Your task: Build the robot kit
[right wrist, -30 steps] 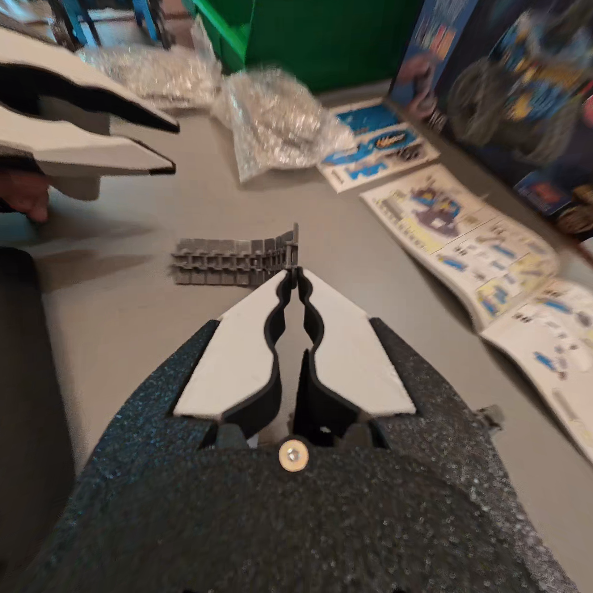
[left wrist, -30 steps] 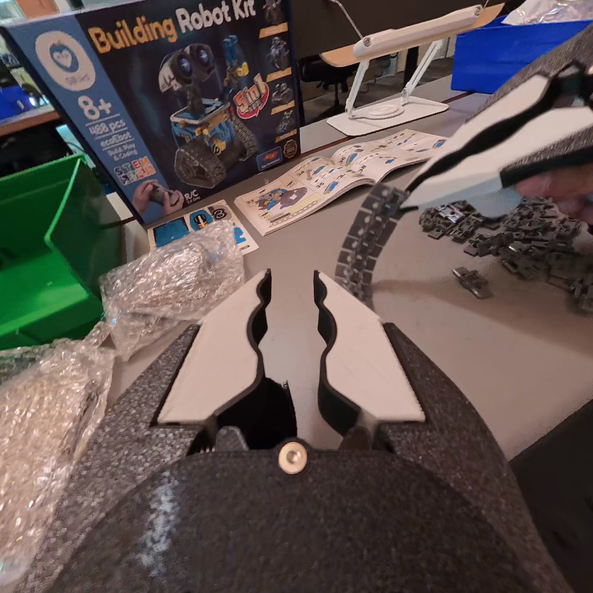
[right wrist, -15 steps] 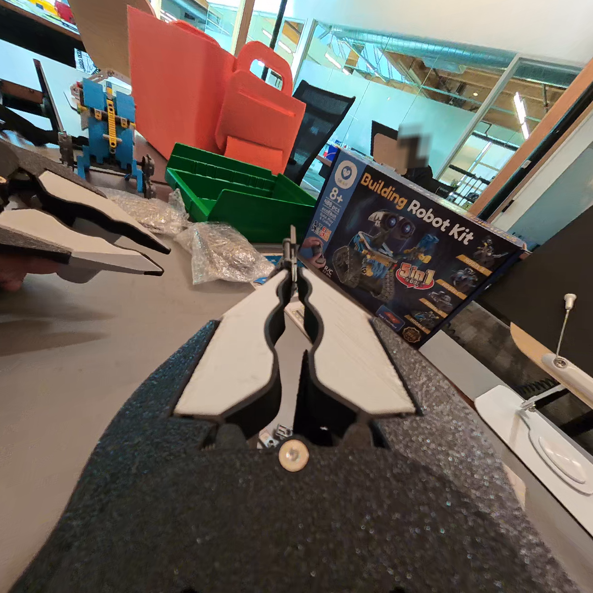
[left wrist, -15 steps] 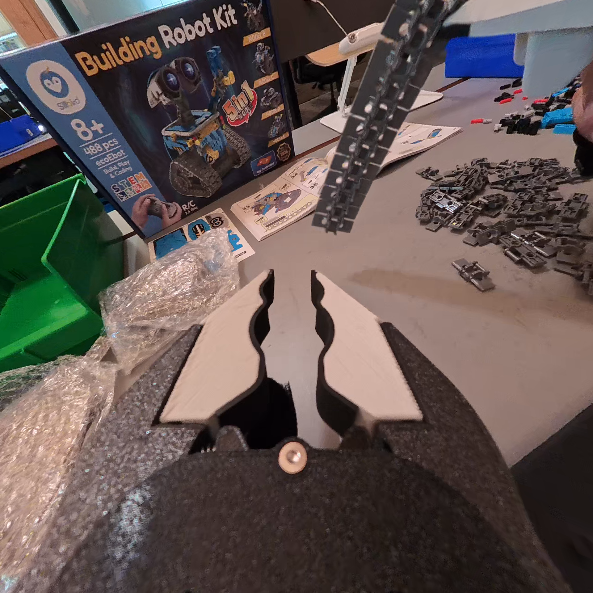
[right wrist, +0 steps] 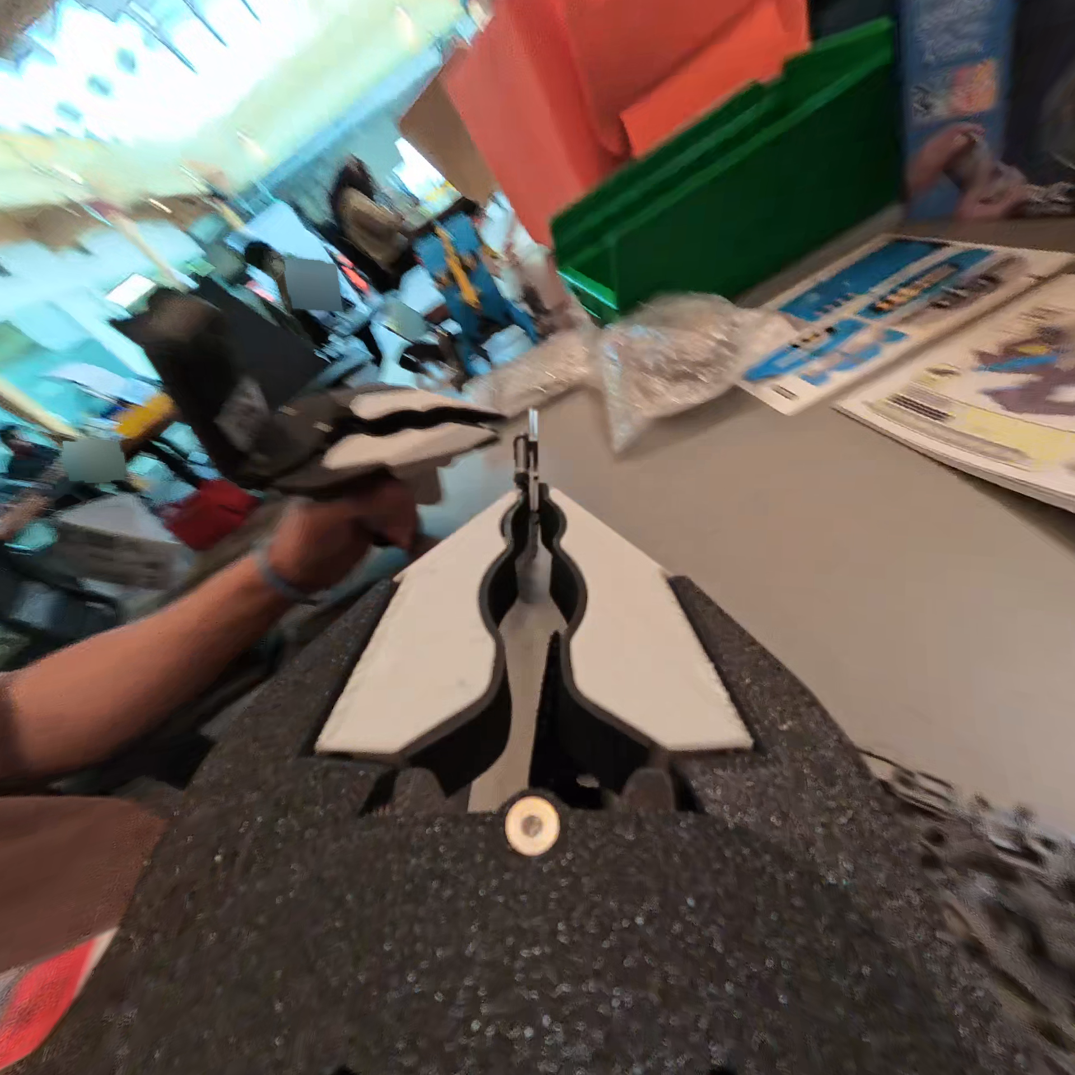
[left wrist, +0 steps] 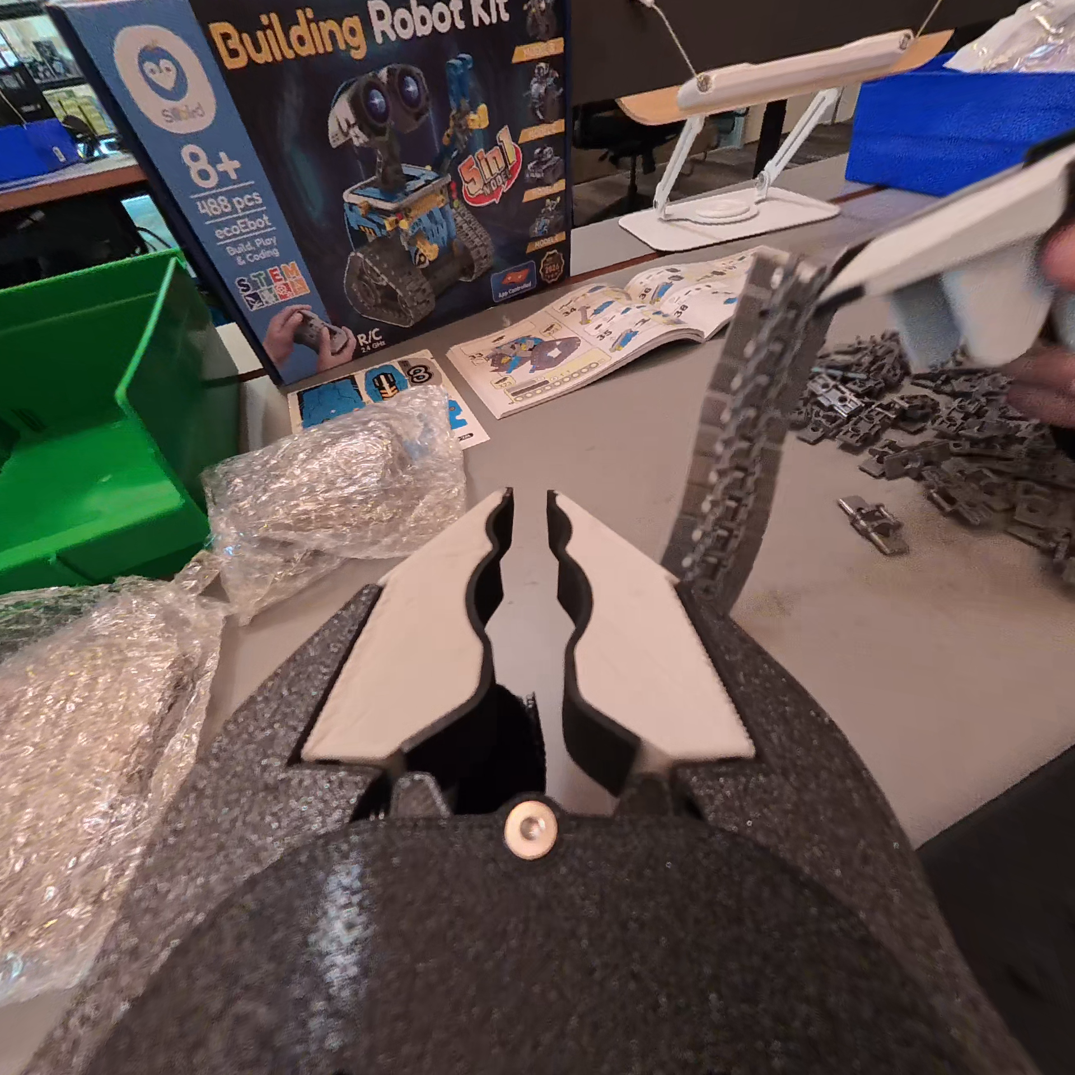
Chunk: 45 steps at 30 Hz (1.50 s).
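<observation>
Grey tabletop (left wrist: 872,669) under both grippers. We see right gripper (right wrist: 532,494) w/ jaws clamped on top end of dark grey linked plastic track strip (left wrist: 733,430), hanging long-axis near vertical. Left gripper (left wrist: 529,494), jaws slightly apart & empty; strip's low end just right of them.

grey linked track strip (left wrist: 737,424) dangles from right claw (right wrist: 530,501).

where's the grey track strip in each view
Left wrist view: the grey track strip hangs right of centre, pinched at its top by the right gripper, with its lower end beside the left gripper.
Right wrist view: seen edge-on at centre, a thin sliver poking from the shut fingertips.
Shared landmark: the green bin.
</observation>
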{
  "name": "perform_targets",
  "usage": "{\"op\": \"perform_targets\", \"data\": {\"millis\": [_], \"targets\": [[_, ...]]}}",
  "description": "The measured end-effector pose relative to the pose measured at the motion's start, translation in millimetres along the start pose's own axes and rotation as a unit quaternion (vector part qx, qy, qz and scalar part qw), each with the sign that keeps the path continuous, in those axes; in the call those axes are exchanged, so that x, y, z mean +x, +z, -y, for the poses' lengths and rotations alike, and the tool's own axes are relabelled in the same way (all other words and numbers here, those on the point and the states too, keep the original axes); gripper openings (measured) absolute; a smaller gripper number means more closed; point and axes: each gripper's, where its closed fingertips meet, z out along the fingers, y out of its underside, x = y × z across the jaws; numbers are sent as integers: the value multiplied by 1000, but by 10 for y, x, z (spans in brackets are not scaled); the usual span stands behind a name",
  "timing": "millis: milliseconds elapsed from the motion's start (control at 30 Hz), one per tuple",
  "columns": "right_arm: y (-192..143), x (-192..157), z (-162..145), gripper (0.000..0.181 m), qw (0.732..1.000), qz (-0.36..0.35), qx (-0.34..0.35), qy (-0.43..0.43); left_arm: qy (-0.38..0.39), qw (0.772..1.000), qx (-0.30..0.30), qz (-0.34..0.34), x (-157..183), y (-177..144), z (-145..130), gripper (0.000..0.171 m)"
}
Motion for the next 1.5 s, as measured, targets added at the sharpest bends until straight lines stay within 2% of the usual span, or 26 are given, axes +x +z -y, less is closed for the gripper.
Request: {"op": "perform_targets", "data": {"millis": [167,267,500,633,733,1033,1133,1233,1500], "targets": [[25,492,-305,3,981,-156,-96,-62,-19,1000,2,-2,-42,-1,1,11],[7,631,-439,3,962,-210,-145,-98,-15,1000,1,-1,-36,3,-1,11],[19,570,-472,3,963,-213,-147,-80,9,1000,-9,0,18,24,-26,11],[-63,718,-450,3,956,-247,-145,-64,22,1000,-18,1,45,46,-48,11],[-159,900,-604,3,939,-280,-191,-60,30,999,-20,2,61,53,-53,11],[87,624,-739,4,952,-216,-207,-60,27,999,-21,1,56,58,-58,11],[71,693,-756,17,943,-238,-218,-82,30,999,-23,3,58,64,-65,11],[65,713,-679,26,944,-247,-199,-95,37,999,-21,5,70,54,-59,11],[31,655,-512,25,953,-240,-157,-94,31,999,-31,-1,69,75,-90,11]]}}
